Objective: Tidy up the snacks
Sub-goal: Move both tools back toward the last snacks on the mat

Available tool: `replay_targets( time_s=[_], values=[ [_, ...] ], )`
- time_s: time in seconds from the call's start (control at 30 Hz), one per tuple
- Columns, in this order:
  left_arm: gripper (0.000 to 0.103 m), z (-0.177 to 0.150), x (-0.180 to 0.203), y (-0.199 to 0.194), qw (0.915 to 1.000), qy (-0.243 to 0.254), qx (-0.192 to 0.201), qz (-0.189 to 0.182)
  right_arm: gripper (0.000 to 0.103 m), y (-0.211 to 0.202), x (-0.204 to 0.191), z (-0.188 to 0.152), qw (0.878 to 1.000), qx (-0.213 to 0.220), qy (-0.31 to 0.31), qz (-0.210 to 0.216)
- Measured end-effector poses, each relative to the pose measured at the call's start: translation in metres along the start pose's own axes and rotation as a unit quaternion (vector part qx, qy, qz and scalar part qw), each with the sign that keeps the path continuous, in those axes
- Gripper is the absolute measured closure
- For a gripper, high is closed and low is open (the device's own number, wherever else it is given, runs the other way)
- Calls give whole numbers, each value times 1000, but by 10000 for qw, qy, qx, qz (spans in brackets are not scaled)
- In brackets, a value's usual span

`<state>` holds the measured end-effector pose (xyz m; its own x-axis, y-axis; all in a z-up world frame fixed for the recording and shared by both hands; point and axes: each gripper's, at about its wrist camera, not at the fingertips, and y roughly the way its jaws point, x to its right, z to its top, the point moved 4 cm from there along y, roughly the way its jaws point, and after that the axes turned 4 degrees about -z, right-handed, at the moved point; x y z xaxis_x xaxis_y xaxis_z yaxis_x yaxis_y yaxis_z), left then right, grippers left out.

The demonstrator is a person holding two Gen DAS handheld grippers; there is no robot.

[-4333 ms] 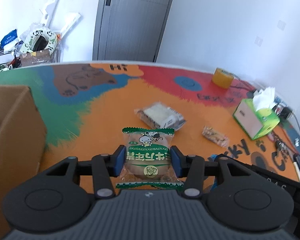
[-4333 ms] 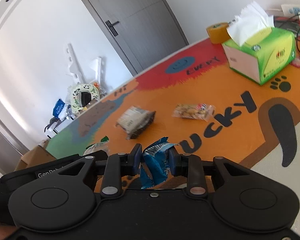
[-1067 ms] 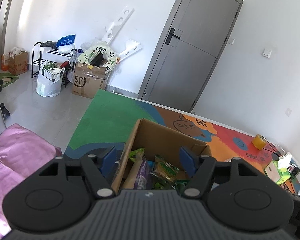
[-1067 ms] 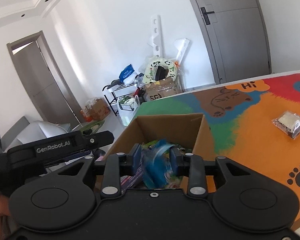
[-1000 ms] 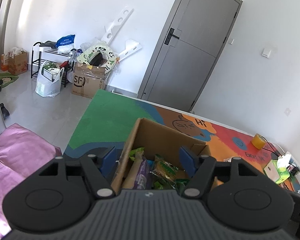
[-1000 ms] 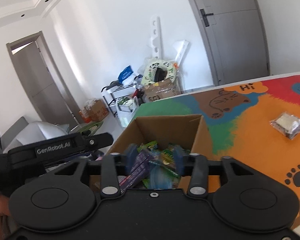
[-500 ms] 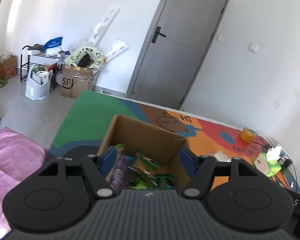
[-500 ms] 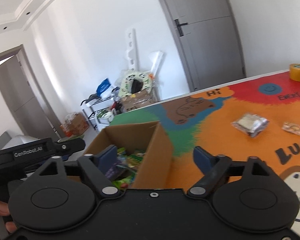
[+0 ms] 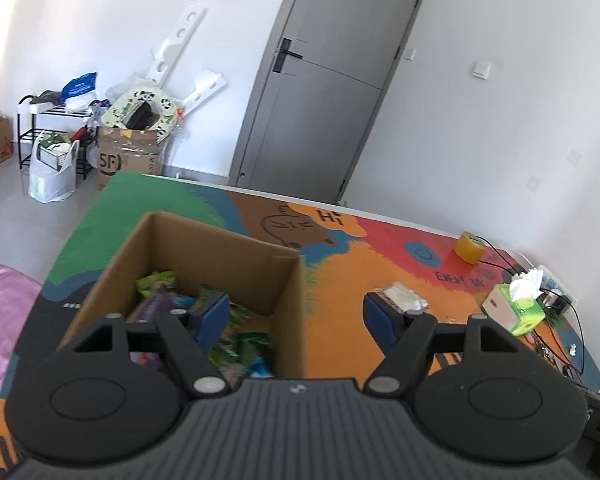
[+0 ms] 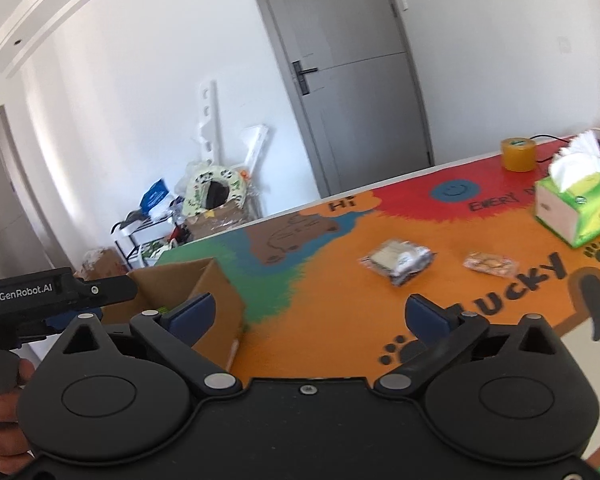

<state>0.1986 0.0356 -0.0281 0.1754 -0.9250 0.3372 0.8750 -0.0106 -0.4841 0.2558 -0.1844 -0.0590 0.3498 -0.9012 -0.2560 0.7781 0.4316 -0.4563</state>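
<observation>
both tools empty, jaws opening wide: left tool [image 9: 296,314], right tool [image 10: 320,316]. clear snack packet [image 10: 398,260] and small snack [image 10: 489,264] lie mid-right on surface [image 10: 340,320]; crinkly wrappers may slip or crush. box [image 9: 220,248] lower left.

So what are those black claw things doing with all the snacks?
A person is tidying snacks into the cardboard box, holding a claw in each hand. Right now both claws are empty and their jaws are opening: the left claw is over the box edge, and the right claw points across the colourful mat. Two snacks are not yet packed: a clear-wrapped cake and a small nut bar, near the green tissue box.
</observation>
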Motion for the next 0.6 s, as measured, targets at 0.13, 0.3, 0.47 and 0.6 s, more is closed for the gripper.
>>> replay_targets(
  time_s=[0.13,0.3,0.47,0.6],
  values=[
    [30,-2,20,7,9999,96,-38,-91,0,-6,19,3,9999,44,131,-3],
    [30,-8,45,19,9994,250,-135,-205,0,-12,39,5,9995,107,303,-27],
    [30,-11,64,32,9989,346,-189,-253,1,-11,64,6,9985,127,540,-35],
    [30,-13,78,47,9986,399,-273,-235,7,-5,79,6,9981,76,611,-19]
  ],
)
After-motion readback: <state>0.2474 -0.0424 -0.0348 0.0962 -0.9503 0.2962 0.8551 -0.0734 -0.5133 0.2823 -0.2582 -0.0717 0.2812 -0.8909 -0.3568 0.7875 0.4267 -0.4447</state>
